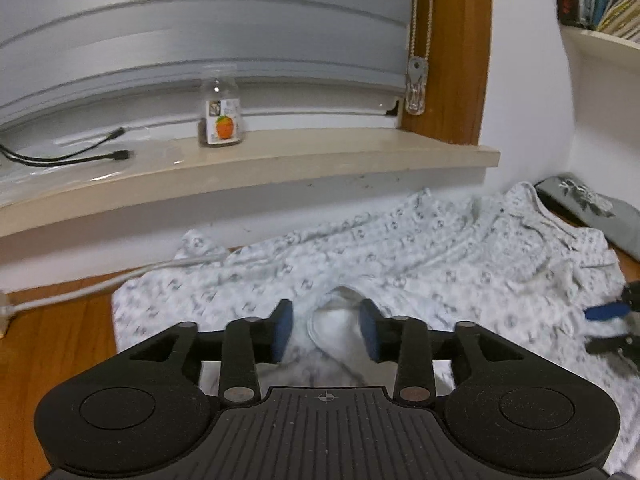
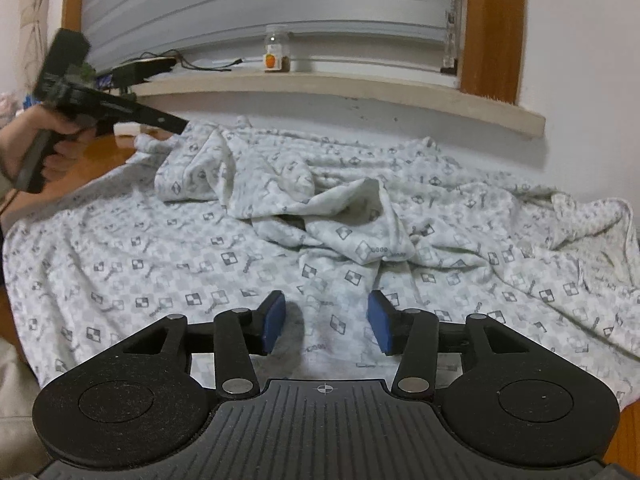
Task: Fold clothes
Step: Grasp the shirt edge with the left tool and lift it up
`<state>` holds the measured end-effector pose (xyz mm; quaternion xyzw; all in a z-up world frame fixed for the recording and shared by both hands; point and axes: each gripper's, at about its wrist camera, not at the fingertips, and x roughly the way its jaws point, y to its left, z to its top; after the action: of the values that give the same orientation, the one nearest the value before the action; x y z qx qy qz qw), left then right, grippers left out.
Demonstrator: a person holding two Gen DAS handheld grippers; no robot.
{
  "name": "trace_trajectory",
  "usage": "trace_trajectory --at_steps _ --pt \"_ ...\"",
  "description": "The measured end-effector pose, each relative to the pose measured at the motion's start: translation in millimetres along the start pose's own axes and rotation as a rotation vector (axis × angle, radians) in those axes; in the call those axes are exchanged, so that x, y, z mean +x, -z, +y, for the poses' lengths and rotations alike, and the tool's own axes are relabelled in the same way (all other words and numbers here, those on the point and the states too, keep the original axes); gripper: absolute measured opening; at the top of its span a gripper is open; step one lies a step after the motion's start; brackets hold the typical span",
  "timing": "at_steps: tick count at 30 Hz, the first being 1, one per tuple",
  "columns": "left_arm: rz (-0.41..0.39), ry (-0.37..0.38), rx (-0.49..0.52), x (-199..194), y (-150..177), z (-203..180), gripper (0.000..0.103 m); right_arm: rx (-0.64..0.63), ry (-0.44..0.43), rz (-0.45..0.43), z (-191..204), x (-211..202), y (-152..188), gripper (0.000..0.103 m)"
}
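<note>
L fingers parted, pads clear of cloth, w/ neckline fold of white patterned shirt between them; R fingers likewise apart, gripping nothing, just above flat shirt fabric. Shirt spread on wooden surface below windowsill, rumpled at middle. Glass jar on sill, grey folded garment beside shirt.

I am looking along the right gripper, whose blue pads are standing apart at the lower centre of the frame with only flat cloth showing between them, nothing gripped. The white patterned garment is lying spread across the middle of the frame, bunching into a rumpled ridge at centre. In the upper left, a hand is holding the left gripper, its tip reaching the garment's far edge. A small jar is standing on the windowsill at upper centre.
</note>
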<state>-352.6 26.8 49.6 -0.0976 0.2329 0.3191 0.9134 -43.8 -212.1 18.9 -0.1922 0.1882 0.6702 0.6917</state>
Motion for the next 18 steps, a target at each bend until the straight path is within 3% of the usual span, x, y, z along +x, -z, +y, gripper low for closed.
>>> trace_trajectory --at_steps 4,8,14,15,17,18 --pt "-0.013 0.052 -0.027 -19 8 -9 0.058 0.014 0.011 -0.016 1 -1 3 0.047" --pt "0.044 0.119 0.024 -11 17 -34 0.059 0.029 0.032 -0.029 2 -3 4 0.043" --pt "0.146 0.148 0.097 19 30 -59 0.065 0.069 0.048 -0.052 -3 -7 8 0.029" --pt "0.158 0.152 0.107 23 32 -63 0.064 0.074 0.056 -0.056 -3 -8 9 0.015" --pt "0.152 0.143 0.119 27 30 -64 0.045 0.079 0.062 -0.062 -4 -10 11 0.012" --pt "0.148 0.138 0.124 28 29 -64 0.02 0.081 0.064 -0.065 -5 -11 12 0.011"
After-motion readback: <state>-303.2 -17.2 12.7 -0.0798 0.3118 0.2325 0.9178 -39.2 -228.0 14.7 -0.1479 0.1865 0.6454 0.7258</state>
